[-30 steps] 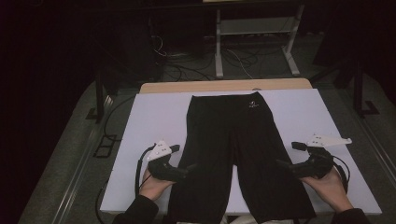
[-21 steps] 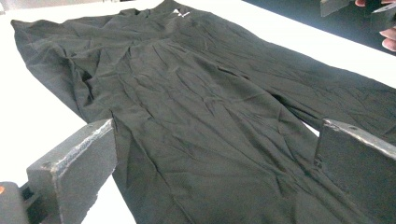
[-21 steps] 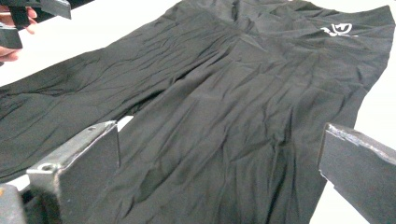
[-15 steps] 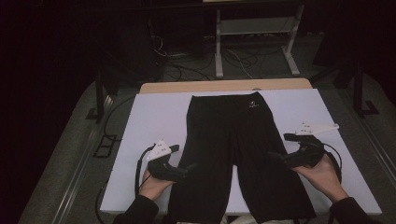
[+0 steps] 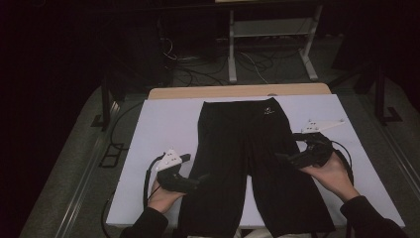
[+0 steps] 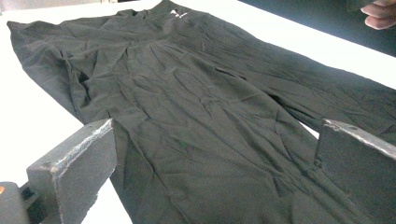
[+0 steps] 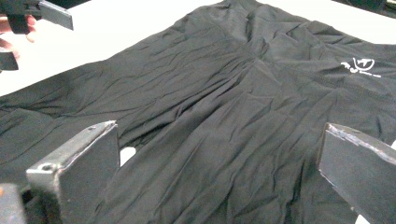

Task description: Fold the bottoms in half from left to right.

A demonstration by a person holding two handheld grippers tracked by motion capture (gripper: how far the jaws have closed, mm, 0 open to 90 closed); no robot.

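Room: dark all round, cables on the floor and a pale frame stand beyond the far edge of the bench (image 5: 163, 129)
Bench: a white sheet over a wooden top, wood showing along the far side
Garment: black shorts (image 5: 247, 163) lie flat in the middle of the bench, waistband at the far end, both legs running toward the person, a small white logo (image 5: 268, 110) near the waist
Lay of the cloth: spread out full, lightly creased, no fold in it yet as far as the pictures show
Left tool (image 5: 200, 179): low at the outer edge of the left leg, jaws apart in its own view with the cloth lying between and under them, nothing pinched
Right tool (image 5: 285, 157): raised just over the right leg's outer side, jaws wide apart, cloth below them, no grip
Hands: one on each tool, sleeves coming in from the near edge
Done: the shorts look laid out and squared up
Left: judging by the open jaws, every grasp and fold lies ahead; the work looks barely begun
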